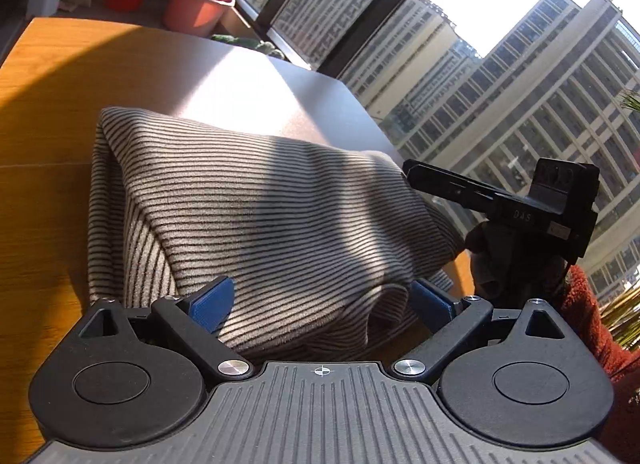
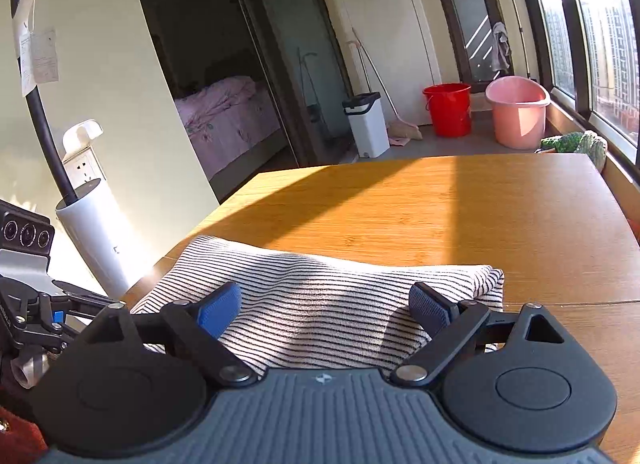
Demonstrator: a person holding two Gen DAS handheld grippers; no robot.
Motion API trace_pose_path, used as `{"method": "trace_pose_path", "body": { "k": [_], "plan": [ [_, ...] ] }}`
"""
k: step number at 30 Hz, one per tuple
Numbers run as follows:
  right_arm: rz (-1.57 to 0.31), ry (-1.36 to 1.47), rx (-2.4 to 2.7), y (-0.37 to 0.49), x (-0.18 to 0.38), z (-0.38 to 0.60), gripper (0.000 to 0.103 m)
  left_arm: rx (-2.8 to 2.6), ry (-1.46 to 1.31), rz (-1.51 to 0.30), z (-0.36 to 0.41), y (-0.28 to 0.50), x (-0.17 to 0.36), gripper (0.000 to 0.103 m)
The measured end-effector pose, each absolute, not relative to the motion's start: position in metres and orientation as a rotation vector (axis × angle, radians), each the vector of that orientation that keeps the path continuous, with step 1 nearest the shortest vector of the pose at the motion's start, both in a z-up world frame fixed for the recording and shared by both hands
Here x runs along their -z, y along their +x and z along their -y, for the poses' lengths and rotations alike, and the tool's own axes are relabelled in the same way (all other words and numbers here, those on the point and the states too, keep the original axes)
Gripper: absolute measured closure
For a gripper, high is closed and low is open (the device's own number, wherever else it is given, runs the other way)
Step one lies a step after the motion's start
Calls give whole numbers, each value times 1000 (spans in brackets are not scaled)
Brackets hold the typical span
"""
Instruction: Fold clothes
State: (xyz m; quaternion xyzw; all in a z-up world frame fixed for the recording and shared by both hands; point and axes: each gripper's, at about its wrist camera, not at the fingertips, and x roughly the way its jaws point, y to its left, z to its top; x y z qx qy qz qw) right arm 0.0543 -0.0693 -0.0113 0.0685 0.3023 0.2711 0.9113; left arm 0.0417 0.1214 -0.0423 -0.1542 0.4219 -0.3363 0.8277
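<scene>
Sitting folded on the wooden tabletop [image 2: 440, 216] is the striped shirt [image 1: 256, 208]. Left gripper [image 1: 324, 304] and right gripper [image 2: 324, 306] both gape wide over its near edge, pads clear, holding nothing.

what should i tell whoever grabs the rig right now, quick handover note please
Left tool: open, holding nothing, blue pads either side of the striped garment's near edge.
Right tool: open, holding nothing, also over the near edge.
Striped garment: lies folded into a compact stack on the wooden table.
Done: at least one fold is in.
Left: judge whether another fold or smoothing is needed; no other clothes in view.
</scene>
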Motion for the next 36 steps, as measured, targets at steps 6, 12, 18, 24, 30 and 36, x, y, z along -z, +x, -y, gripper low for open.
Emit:
{"method": "trace_pose_path", "body": {
  "k": [6, 12, 18, 24, 30, 36],
  "plan": [
    [-646, 141, -562, 50, 28, 74, 11, 692, -286, -878, -116, 76, 44, 5],
    [-645, 91, -532, 31, 30, 59, 0, 670, -243, -842, -100, 124, 46, 5],
    [-646, 67, -592, 13, 17, 35, 0, 565, -313, -822, -100, 166, 38, 5],
    [-544, 49, -537, 12, -15, 61, 0, 576, -354, -782, -128, 124, 12, 5],
    [-619, 16, -466, 38, 6, 71, 44, 652, -431, -902, -134, 84, 30, 5],
    [-637, 13, -455, 32, 29, 69, 47, 648, -389, -951, -117, 93, 49, 6]
  ]
}}
